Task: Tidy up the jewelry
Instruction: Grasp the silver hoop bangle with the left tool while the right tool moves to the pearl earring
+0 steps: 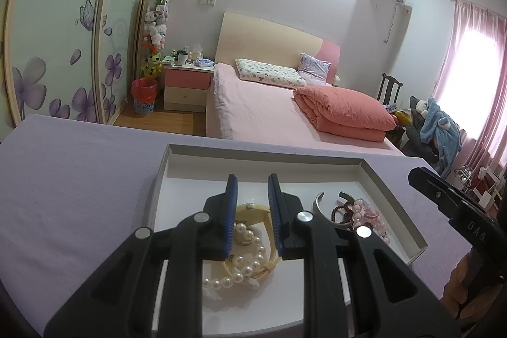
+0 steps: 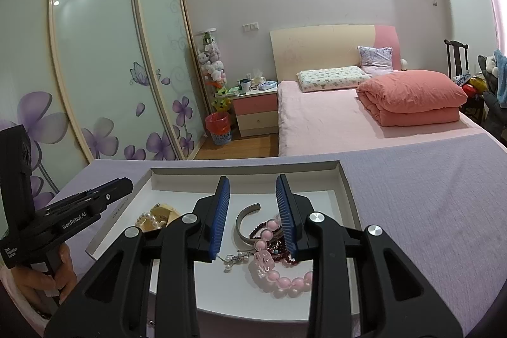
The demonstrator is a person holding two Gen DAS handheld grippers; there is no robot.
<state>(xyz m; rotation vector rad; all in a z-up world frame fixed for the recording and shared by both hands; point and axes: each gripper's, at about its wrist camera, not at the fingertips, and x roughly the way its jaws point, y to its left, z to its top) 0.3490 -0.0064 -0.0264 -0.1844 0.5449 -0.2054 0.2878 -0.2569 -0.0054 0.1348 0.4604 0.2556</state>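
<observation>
A shallow white box tray (image 1: pixel 177 176) (image 2: pixel 345 195) lies on a lilac cloth. In the left wrist view it holds a white pearl bracelet (image 1: pixel 244 268) over a cream watch (image 1: pixel 253 214), a silver cuff (image 1: pixel 320 208) and pink beads (image 1: pixel 364 211). My left gripper (image 1: pixel 252 182) is open above the pearls and watch, holding nothing. In the right wrist view my right gripper (image 2: pixel 252 184) is open above the silver cuff (image 2: pixel 242 224), the pink bead bracelet (image 2: pixel 279 277), dark red beads (image 2: pixel 279 249) and a small pearl charm (image 2: pixel 233 260). Each gripper shows in the other's view: the right (image 1: pixel 443 195), the left (image 2: pixel 95 195).
The lilac cloth (image 1: pixel 73 179) covers the table around the tray. Beyond it stand a pink bed (image 2: pixel 348 116) with a folded coral quilt (image 2: pixel 412 100), a nightstand (image 2: pixel 256 113), a red bin (image 2: pixel 218 125) and a floral sliding wardrobe (image 2: pixel 111 68).
</observation>
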